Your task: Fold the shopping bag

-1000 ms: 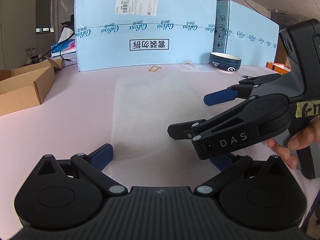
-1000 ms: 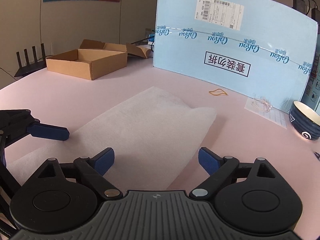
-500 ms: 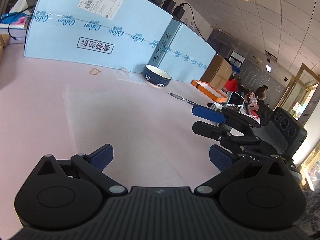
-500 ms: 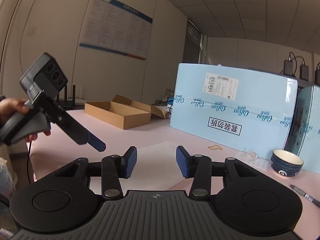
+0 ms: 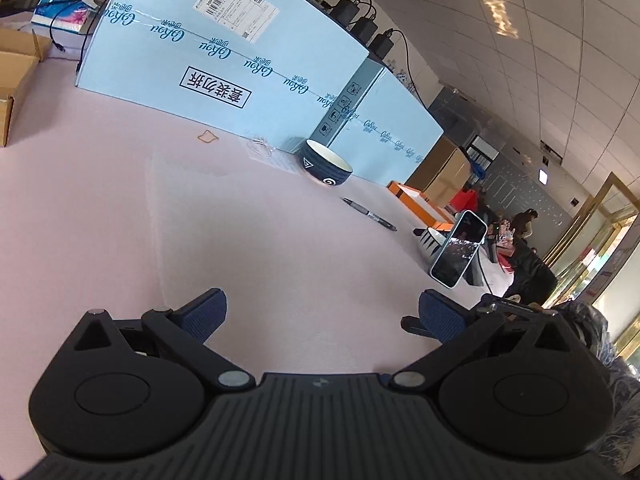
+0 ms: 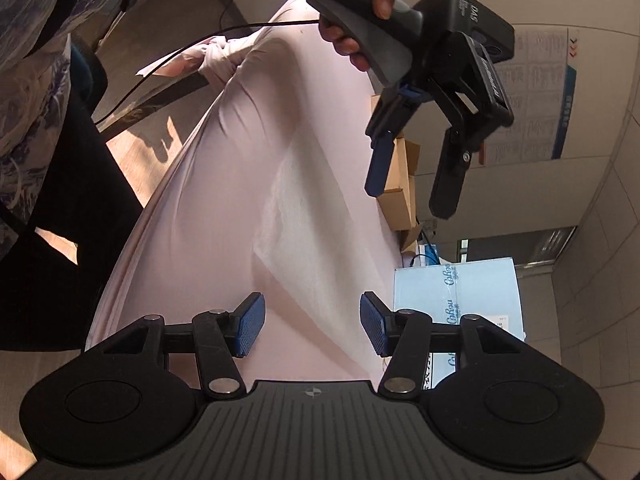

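- My left gripper (image 5: pixel 320 316), own wrist view: dark-blue ribbed pads set wide apart, nothing between them, above the pale pink cloth-covered counter (image 5: pixel 100 208).
- The same left gripper (image 6: pixel 412 196), seen from my right wrist: held aloft by my left hand (image 6: pixel 372 4), fingers hanging free over the counter, jaws apart and empty.
- My right gripper (image 6: pixel 310 330), own wrist view: jaws part-way apart and opening; only the counter and the bag's edge show beyond the gap, and the pads press on nothing.
- White, thin, non-woven shopping bag (image 6: pixel 304 216): lying flat on the pink counter, apart from both pairs of jaws; one edge near my right pads is lifted slightly and casts a shadow. In the left wrist view it reads as a faint pale sheet (image 5: pixel 224 216) ahead of the left pads.
- Large light-blue carton with printed lettering and a white label (image 5: pixel 224 40): upright at the counter's far edge.
- Dark-blue ceramic bowl with white markings (image 5: pixel 326 166): just before the carton.
- Black pen (image 5: pixel 368 214): lying beyond the bowl.
- Light-blue smartphone (image 5: pixel 458 254): propped tilted near the counter's edge.
- Open brown cardboard box (image 6: pixel 398 184): at the counter's far side.
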`<state>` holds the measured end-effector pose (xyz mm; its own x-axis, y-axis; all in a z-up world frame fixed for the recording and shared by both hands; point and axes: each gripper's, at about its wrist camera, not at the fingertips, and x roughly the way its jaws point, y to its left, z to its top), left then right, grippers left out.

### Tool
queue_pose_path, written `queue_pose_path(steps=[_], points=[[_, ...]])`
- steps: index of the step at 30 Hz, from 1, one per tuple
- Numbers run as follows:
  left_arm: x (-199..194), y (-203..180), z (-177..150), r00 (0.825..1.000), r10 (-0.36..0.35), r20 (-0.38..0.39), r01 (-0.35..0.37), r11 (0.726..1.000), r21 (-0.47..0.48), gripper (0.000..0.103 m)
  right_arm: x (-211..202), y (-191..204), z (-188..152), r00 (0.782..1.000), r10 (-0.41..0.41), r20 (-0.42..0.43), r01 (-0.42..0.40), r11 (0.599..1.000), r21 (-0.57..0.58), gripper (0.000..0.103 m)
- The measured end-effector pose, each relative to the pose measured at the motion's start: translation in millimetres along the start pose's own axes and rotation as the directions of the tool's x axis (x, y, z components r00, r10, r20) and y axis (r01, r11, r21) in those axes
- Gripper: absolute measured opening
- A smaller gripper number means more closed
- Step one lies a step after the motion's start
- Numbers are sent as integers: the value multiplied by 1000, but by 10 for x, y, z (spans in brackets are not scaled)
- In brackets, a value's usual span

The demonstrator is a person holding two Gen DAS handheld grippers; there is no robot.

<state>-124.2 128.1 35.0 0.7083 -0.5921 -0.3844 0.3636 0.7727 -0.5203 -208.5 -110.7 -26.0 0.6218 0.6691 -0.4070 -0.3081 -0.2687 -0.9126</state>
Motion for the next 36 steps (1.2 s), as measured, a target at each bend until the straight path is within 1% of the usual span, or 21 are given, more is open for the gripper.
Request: queue_pose_path(steps=[2, 4, 6, 7, 8, 10, 12, 15, 17, 21, 22, 24, 25, 26, 27, 28, 29, 31, 32, 34, 36], points=[[64, 36, 2, 1000, -30, 2, 30, 1000, -7, 103, 3, 37, 30, 1000, -10, 5, 10, 997, -76, 49], [171, 155, 3, 995, -93, -23, 91, 994, -55, 103, 11, 34, 51, 1000, -7, 9, 8, 992, -123, 49], [293, 303, -18, 988, -133, -75, 123, 984, -130, 103, -1, 46, 49, 1000, -7, 18, 10, 986, -164, 49], [351, 344, -38, 985, -142, -103, 126, 981, -148, 103, -6, 52, 47, 1000, -7, 22, 11, 983, -184, 49], [401, 372, -74, 983, -139, -122, 120, 981, -151, 103, -7, 51, 45, 1000, -9, 27, 14, 980, -199, 49], [412, 361, -123, 985, -130, -111, 116, 986, -123, 103, -9, 48, 42, 999, -11, 37, 20, 973, -228, 49], [424, 329, -138, 986, -121, -118, 108, 988, -110, 103, -11, 42, 37, 999, -14, 48, 26, 966, -256, 49], [415, 305, -166, 988, -110, -111, 99, 990, -100, 103, -8, 63, 55, 998, -13, 60, 30, 960, -280, 49], [418, 272, -190, 989, -102, -106, 95, 993, -74, 103, -21, 47, 56, 998, -6, 62, 23, 959, -284, 49], [410, 237, -175, 994, -65, -92, 54, 992, -115, 102, -6, -27, 57, 998, 16, 65, 5, 952, -307, 49], [398, 188, -163, 995, -47, -90, 38, 995, -93, 101, -7, -34, 55, 997, 19, 71, 4, 948, -317, 49], [364, 64, -149, 997, -15, -75, 13, 1000, -20, 101, -14, -33, 47, 997, 23, 79, 3, 950, -312, 49], [323, -26, -145, 998, 12, -59, -10, 999, 35, 101, -23, -22, 44, 996, 25, 82, 2, 952, -306, 51], [274, -103, -144, 999, 36, -40, -33, 996, 83, 101, -23, -19, 29, 995, 12, 98, 19, 953, -303, 54], [226, -179, -143, 998, 60, -19, -57, 990, 130, 101, -24, -17, 14, 994, -2, 114, 36, 954, -299, 60], [175, -252, -147, 996, 89, 3, -88, 979, 182, 101, -24, -15, -1, 991, -15, 129, 53, 954, -294, 67], [119, -320, -160, 992, 125, 28, -128, 963, 237, 101, -27, -17, -3, 991, -16, 133, 55, 954, -295, 70], [35, -408, -194, 983, 172, 61, -183, 929, 322, 102, -34, -20, -7, 990, -17, 141, 58, 953, -296, 72], [-6, -426, -214, 981, 182, 67, -194, 919, 343, 102, -37, -22, -9, 989, -17, 144, 60, 953, -296, 73], [-76, -412, -235, 980, 192, 56, -200, 918, 342, 102, -44, -26, -12, 988, -18, 151, 63, 953, -297, 78], [-137, -390, -263, 976, 209, 54, -215, 914, 344, 102, -50, -29, -16, 987, -18, 159, 66, 952, -298, 79]])
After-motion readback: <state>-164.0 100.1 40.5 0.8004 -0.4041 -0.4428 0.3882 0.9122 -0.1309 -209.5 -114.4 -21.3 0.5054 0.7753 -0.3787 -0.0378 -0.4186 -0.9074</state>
